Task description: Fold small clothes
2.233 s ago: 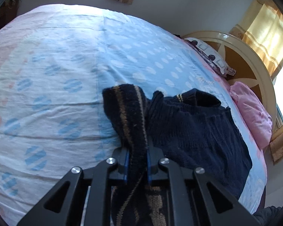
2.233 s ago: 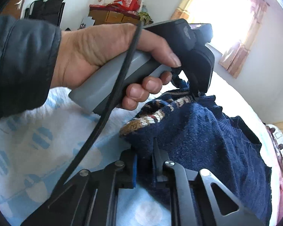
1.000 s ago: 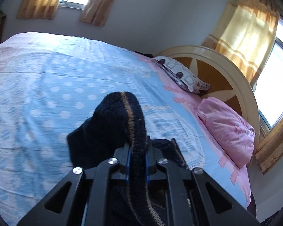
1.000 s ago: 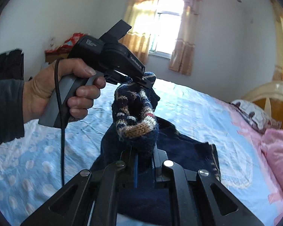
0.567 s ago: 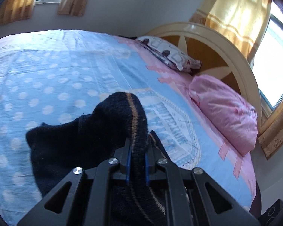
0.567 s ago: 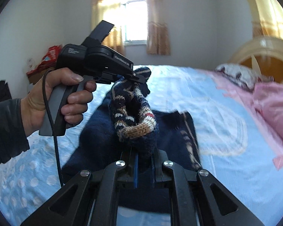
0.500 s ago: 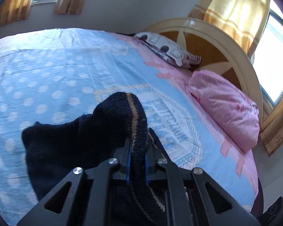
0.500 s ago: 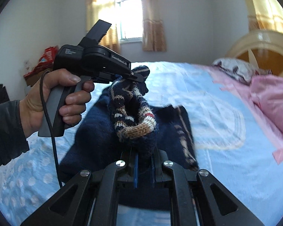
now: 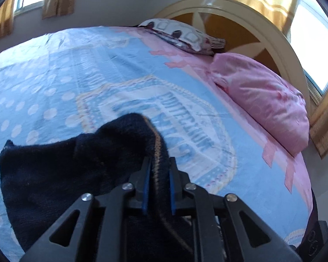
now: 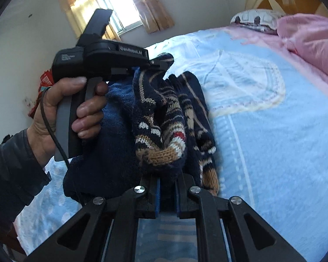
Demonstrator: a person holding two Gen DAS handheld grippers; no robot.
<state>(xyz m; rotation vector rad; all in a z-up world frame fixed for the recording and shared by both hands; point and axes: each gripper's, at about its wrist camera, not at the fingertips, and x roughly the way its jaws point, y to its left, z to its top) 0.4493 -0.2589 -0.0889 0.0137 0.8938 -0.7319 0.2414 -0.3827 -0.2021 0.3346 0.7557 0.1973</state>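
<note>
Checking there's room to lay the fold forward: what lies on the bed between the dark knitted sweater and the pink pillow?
Only bare bedsheet lies between the sweater and the pink pillow; the left wrist view shows it.

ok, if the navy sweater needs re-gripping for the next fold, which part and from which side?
Probably the striped ribbed edge of the navy sweater, taken from above, angled down, as both grippers point now. That edge stands bunched up off the bedsheet, thick enough for the pads; the flat body gives nothing to pinch. The right gripper is clamped on it; the left gripper's jaws are opening with the edge between them.
</note>
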